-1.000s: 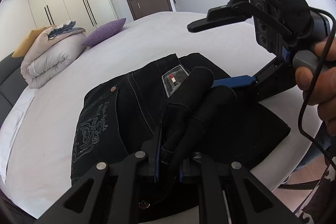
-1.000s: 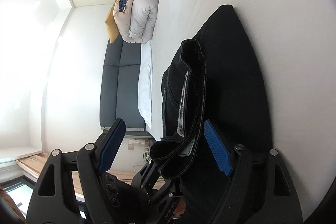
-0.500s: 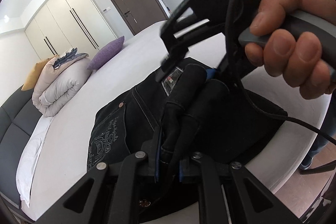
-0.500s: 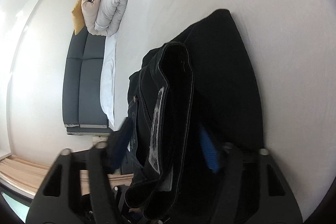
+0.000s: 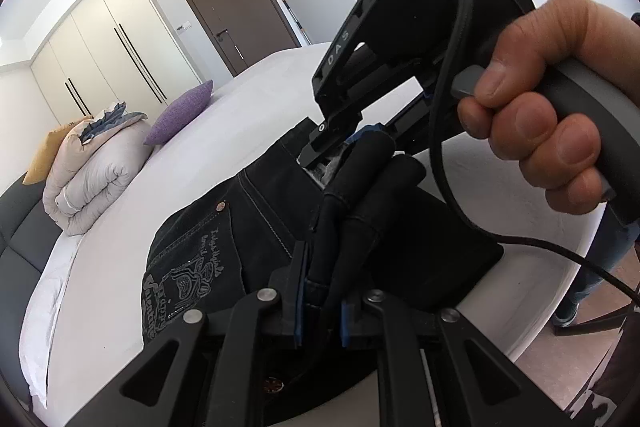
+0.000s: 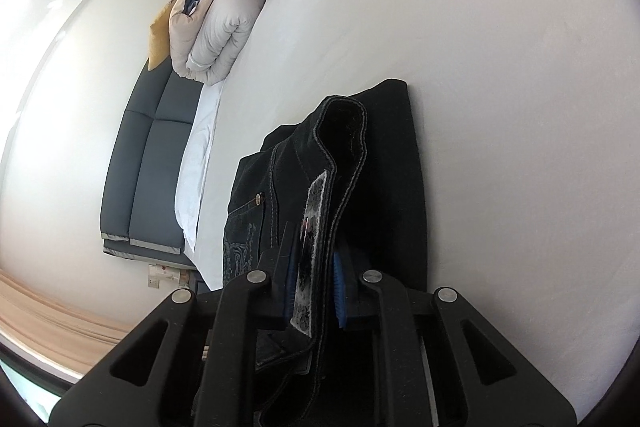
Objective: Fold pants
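Note:
Black jeans (image 5: 224, 247) with pale embroidery on a back pocket lie bunched on the white bed (image 5: 224, 131). My left gripper (image 5: 322, 311) is shut on a thick fold of the jeans' near edge. My right gripper (image 6: 314, 297) is shut on the waistband fold with its patterned label (image 6: 310, 247), and the rest of the jeans (image 6: 384, 187) hang below it. In the left wrist view the right gripper (image 5: 332, 151) shows from the side, held by a hand (image 5: 548, 131), pinching the same raised fold a little farther along.
A rolled beige duvet (image 5: 92, 167), a purple pillow (image 5: 180, 115) and a yellow cushion (image 5: 42, 157) sit at the bed's head by a dark headboard (image 6: 148, 163). Wardrobes (image 5: 100, 55) and a brown door (image 5: 232, 3) stand behind. The bed's edge (image 5: 532, 291) is at the right.
My right gripper was open around the waistband fold and has shut on it. The hand with it has swung closer to the left camera. The left gripper stays shut on the jeans.

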